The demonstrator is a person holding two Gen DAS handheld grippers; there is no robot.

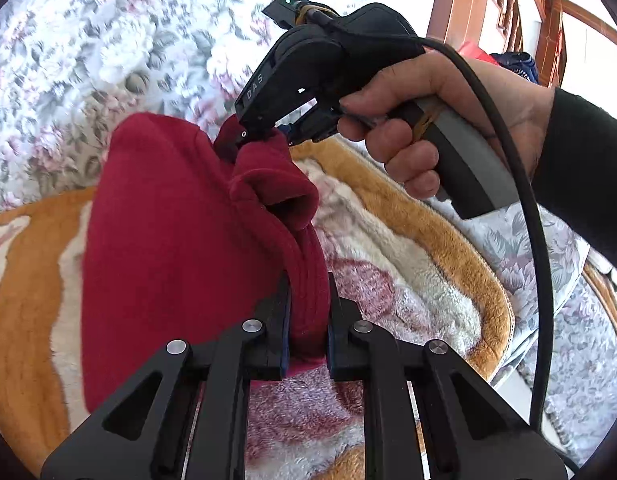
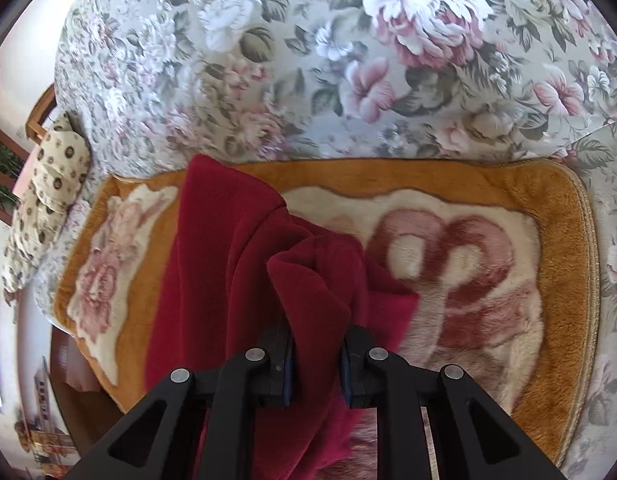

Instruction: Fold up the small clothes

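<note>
Two black two-finger grippers are clamped on one dark red fleece garment [image 1: 168, 248], which hangs between them above a plush orange-bordered blanket with a cream and rose flower pattern [image 1: 408, 240].

From the left wrist view, the left gripper [image 1: 306, 320] has its jaws drawn nearly together, pinching a thick ribbed hem of the garment between the blue pads. Beyond the garment, the right gripper [image 1: 264, 134] bites a bunched fold at the garment's far upper edge. White letters reading "DAS" run along that gripper's black body. A bare hand [image 1: 420, 120] with a black sleeve [image 1: 588, 168] grasps its grey handle, and a black cable [image 1: 524, 200] loops down from the gripper's back, crossing in front of the blanket on the garment's right. Behind the garment rises a grey-green floral upholstered sofa back [image 1: 88, 60]; far right of it stands a wooden stair railing [image 1: 528, 8].

From the right wrist view, the right gripper [image 2: 318, 364] is likewise closed tight, with a heavy fold of the garment [image 2: 228, 280] squeezed between its pads. The cloth drapes down left of the jaws onto the blanket [image 2: 548, 280]. Left of the garment, at the sofa's [image 2: 308, 60] end, lies a cream cushion with dark round motifs [image 2: 44, 200].
</note>
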